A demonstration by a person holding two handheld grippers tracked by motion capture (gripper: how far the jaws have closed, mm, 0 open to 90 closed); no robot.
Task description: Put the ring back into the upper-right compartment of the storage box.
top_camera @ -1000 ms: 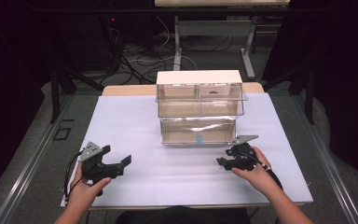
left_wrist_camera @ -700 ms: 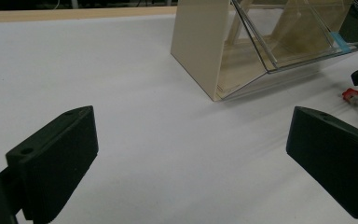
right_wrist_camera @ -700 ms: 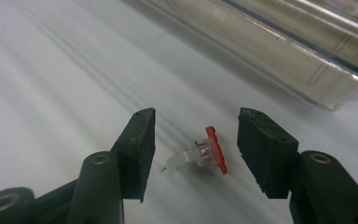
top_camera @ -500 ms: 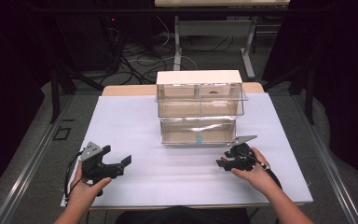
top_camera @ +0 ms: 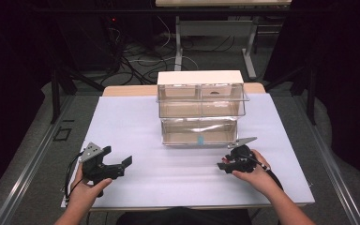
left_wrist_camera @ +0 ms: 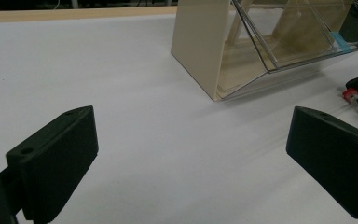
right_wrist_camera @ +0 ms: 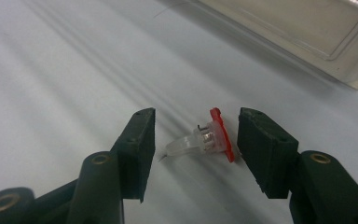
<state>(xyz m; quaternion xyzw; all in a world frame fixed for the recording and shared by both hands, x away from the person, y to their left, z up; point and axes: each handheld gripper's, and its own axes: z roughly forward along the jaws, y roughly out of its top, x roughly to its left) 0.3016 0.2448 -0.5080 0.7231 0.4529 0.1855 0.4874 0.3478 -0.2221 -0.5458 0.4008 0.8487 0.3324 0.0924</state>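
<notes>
A small clear plastic piece with a red cap (right_wrist_camera: 212, 137) lies on the white tabletop between the jaws of my right gripper (right_wrist_camera: 196, 114). Its red end is close to the right-hand jaw, and a thin gap shows at its pointed tip. The jaws stand a little apart around it, and I see no squeeze. From above, the right gripper (top_camera: 225, 164) sits just in front of the drawer unit's right corner. My left gripper (top_camera: 117, 157) rests at the front left. Its jaws (left_wrist_camera: 191, 116) are wide open over bare table. The red piece (left_wrist_camera: 349, 94) shows far off in the left gripper view.
A beige drawer unit with clear tilt-out bins (top_camera: 199, 108) stands mid-table; its lowest bin has a blue tab (top_camera: 199, 139). Its side wall (left_wrist_camera: 200, 51) faces the left gripper. The white table cover (top_camera: 136, 126) lies bare to the left. Cables and table legs lie on the floor behind.
</notes>
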